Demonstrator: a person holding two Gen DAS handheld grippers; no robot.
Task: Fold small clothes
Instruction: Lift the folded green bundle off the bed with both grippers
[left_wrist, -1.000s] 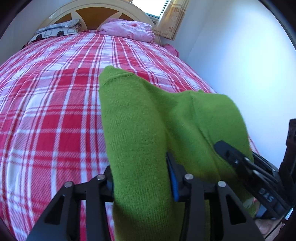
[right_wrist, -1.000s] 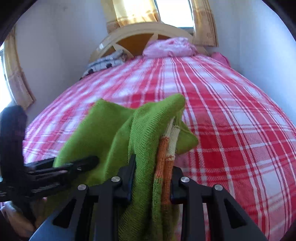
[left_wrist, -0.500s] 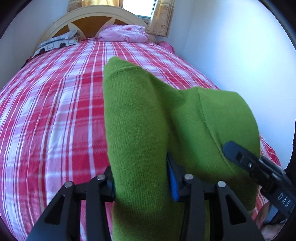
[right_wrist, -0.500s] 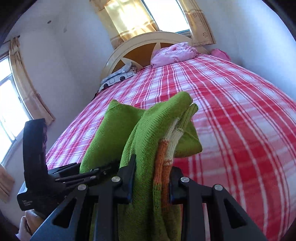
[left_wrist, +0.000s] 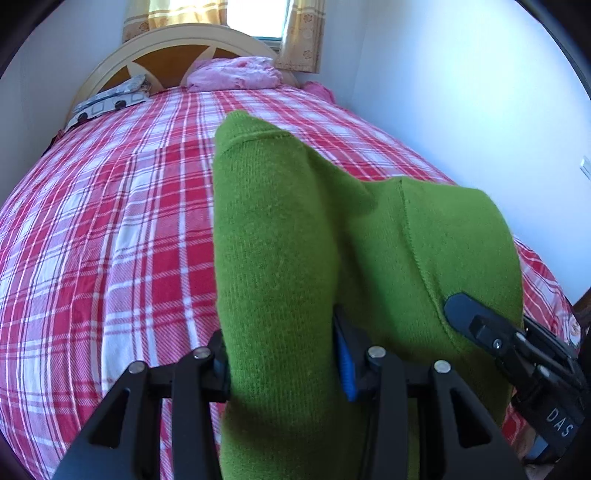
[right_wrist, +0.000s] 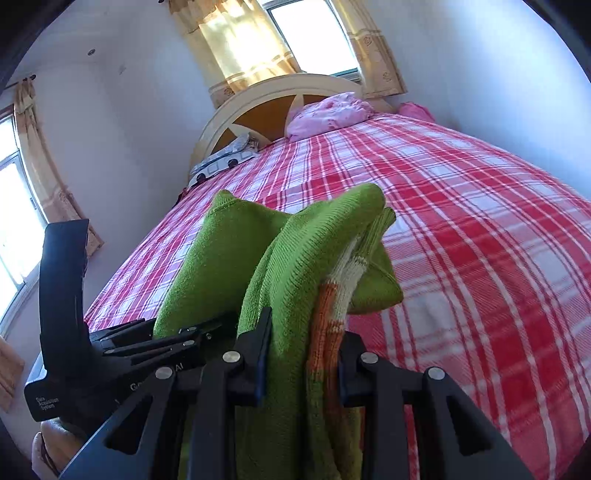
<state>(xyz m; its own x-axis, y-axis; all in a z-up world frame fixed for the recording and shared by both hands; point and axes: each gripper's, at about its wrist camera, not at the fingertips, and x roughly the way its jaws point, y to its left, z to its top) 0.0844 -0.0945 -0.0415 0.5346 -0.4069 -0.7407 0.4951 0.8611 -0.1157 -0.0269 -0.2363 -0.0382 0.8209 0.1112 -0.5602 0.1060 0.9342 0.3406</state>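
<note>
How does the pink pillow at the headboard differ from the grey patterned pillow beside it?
The pink pillow is plain pink and looks puffed and crumpled; the grey patterned pillow is pale grey with white squares and dark dots and lies flatter. In both wrist views the pink one lies to the right, below the window, and the grey one to the left, at the bed's edge. Both rest on the red checked bedspread against the headboard.

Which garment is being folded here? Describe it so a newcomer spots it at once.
Over the red plaid bed, both tools hold a green knit sweater. It is the only green item, and its orange and white striped band sets it apart from the pink bedding.
</note>
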